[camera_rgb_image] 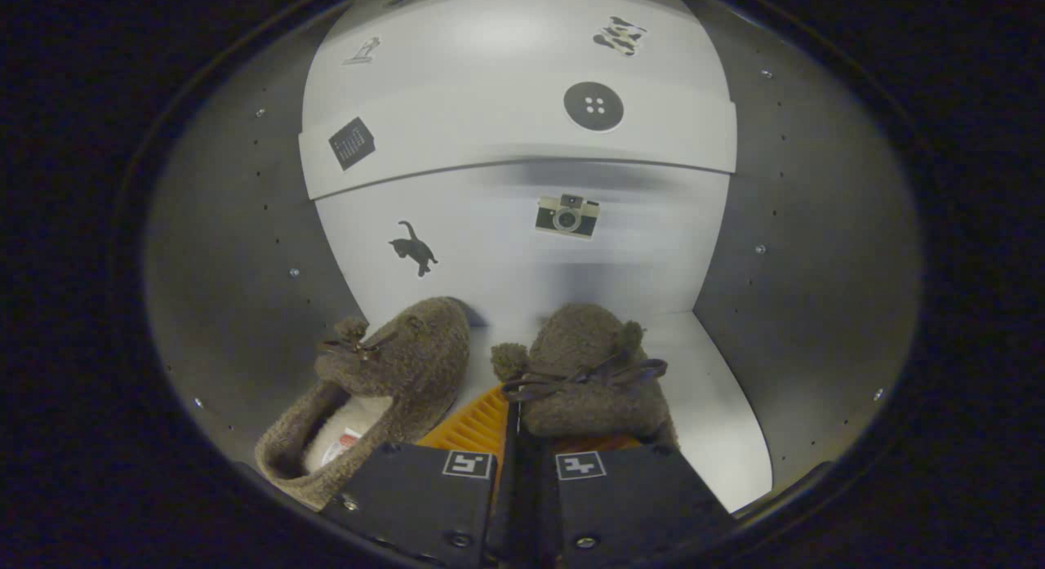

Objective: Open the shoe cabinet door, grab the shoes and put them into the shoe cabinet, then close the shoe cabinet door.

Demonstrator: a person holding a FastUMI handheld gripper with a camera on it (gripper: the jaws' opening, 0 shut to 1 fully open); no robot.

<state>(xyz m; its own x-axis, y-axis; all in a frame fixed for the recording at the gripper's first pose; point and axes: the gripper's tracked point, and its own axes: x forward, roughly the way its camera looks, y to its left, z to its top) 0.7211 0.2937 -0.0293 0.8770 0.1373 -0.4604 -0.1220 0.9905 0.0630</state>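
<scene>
White back panel [506,259] of the shoe cabinet [245,251] faced the camera, w/ grey side walls left & right and a pale floor [718,389] below. Count: 2 shoes, both brown fuzzy slippers w/ bow ties, both inside the cabinet. Left slipper [384,381] sat on the floor, toe toward the back panel, heel toward the camera, long axis angled a bit so the toe leaned inward; its pale lining showed at the open heel. Right slipper [584,373] ran nearly straight front-to-back, toe near the back panel, and it was up at the gripper [514,438], whose fingers looked pinched close together on its near edge, gap v. narrow; clamped on it as far as could be seen. Orange ribbed pad showed btwn the fingers and the 2 slippers. Stickers on the back wall: 6 counted, incl. a cat [415,248], a camera [566,215] and a button [593,106]. A shelf edge [522,157] crossed above. Room: slippers sat near each other, small gap btwn them; left one close to the left wall, open floor spread right of the right slipper up to the right wall.
</scene>
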